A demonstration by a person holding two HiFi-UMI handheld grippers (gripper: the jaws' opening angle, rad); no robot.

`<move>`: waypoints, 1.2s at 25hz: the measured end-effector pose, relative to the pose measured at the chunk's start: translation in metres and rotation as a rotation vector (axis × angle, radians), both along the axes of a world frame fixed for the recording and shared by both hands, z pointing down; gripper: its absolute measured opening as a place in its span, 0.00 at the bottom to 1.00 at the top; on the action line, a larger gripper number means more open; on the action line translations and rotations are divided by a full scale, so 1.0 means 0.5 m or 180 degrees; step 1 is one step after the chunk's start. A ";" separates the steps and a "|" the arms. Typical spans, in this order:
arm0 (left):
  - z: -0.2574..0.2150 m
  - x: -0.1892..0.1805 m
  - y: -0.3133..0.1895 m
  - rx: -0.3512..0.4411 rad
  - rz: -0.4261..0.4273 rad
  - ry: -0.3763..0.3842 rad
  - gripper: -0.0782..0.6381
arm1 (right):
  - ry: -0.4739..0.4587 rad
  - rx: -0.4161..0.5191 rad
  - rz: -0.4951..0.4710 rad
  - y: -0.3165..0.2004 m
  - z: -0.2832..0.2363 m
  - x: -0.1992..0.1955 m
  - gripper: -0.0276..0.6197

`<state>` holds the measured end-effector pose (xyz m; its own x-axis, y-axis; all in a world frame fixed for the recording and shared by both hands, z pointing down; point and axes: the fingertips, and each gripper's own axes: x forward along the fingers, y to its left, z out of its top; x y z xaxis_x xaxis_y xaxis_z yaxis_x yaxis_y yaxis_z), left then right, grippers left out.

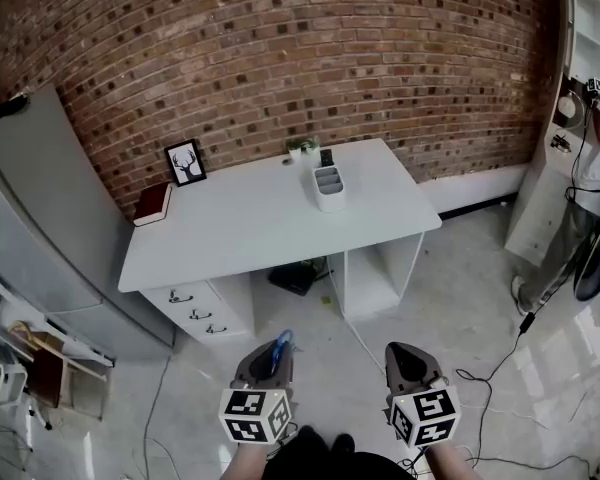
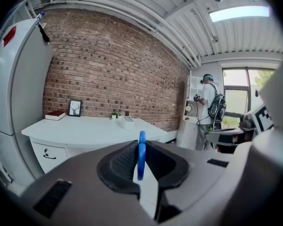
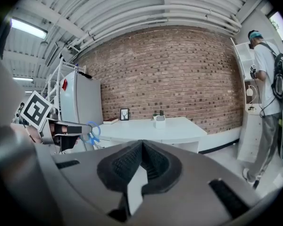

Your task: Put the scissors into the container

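The blue-handled scissors [image 1: 281, 347] stick out from my left gripper [image 1: 267, 360], which is shut on them; their blue handle [image 2: 141, 155] stands edge-on between the jaws in the left gripper view. In the right gripper view the scissors [image 3: 91, 132] show at the left gripper's tip. My right gripper [image 1: 408, 360] is shut with nothing in it. The white container [image 1: 328, 187] stands far ahead on the white desk [image 1: 250, 228], near its back edge. It also shows small in the gripper views as the container [image 2: 127, 121] [image 3: 160, 121]. Both grippers are low, well short of the desk.
On the desk are a framed deer picture [image 1: 185, 162], a red book [image 1: 153, 203] and a small plant [image 1: 300, 148]. A grey fridge [image 1: 50, 218] stands left. A person [image 1: 580, 198] stands at white shelves on the right. Cables [image 1: 500, 368] lie on the floor.
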<state>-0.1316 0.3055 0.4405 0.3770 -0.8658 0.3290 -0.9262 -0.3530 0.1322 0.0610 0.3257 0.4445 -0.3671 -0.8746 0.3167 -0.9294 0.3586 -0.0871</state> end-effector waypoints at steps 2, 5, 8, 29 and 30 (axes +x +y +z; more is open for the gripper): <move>0.004 0.003 0.000 -0.0008 0.0002 0.0001 0.17 | -0.0036 -0.0020 0.0042 0.000 0.007 0.005 0.04; 0.003 0.006 -0.004 -0.0015 -0.0018 0.0054 0.17 | -0.0054 -0.0060 0.0088 -0.005 0.017 0.014 0.04; -0.003 0.001 -0.016 -0.0008 -0.0048 0.0059 0.17 | -0.0076 -0.0104 0.0092 -0.014 0.023 0.014 0.04; 0.029 -0.050 -0.441 -0.0051 0.0022 0.0142 0.17 | -0.0058 -0.0260 0.0246 -0.397 0.069 -0.031 0.04; 0.029 -0.052 -0.466 -0.0051 0.0041 0.0150 0.17 | -0.0061 -0.0282 0.0270 -0.420 0.072 -0.034 0.04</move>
